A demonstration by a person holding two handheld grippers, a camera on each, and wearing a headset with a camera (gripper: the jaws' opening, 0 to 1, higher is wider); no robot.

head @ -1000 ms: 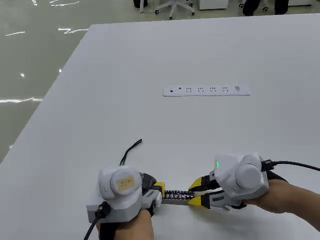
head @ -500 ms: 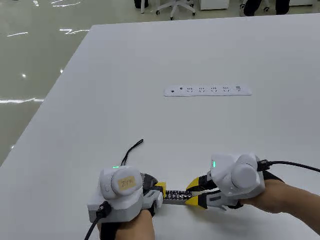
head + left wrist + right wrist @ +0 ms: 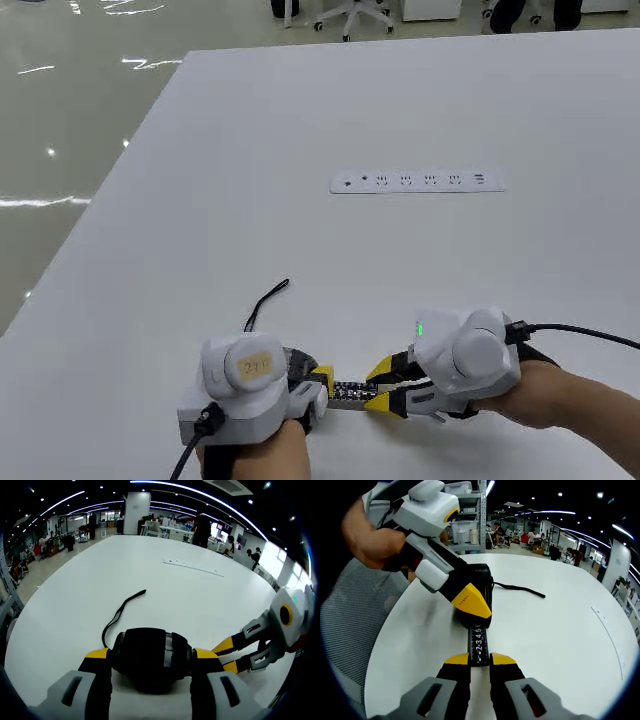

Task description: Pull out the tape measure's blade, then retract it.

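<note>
A black tape measure case (image 3: 150, 652) lies on the white table, and my left gripper (image 3: 151, 656) is shut on it from both sides. In the head view the case (image 3: 296, 361) peeks out beside the left gripper (image 3: 308, 385). A short stretch of numbered blade (image 3: 478, 641) runs from the case (image 3: 479, 582) to my right gripper (image 3: 480, 659), which is shut on the blade's end. The head view shows that blade (image 3: 346, 393) bridging the small gap to the right gripper (image 3: 378, 387). A black wrist strap (image 3: 266, 302) trails from the case toward the far side.
A white power strip (image 3: 418, 182) lies flat further out on the table (image 3: 300, 150). The table's left edge (image 3: 100, 190) drops to a glossy floor. Cables run from both grippers toward me. Office chairs and people stand far behind.
The right gripper has moved left toward the case, and the exposed blade has grown shorter. The left gripper has stayed on the case.
</note>
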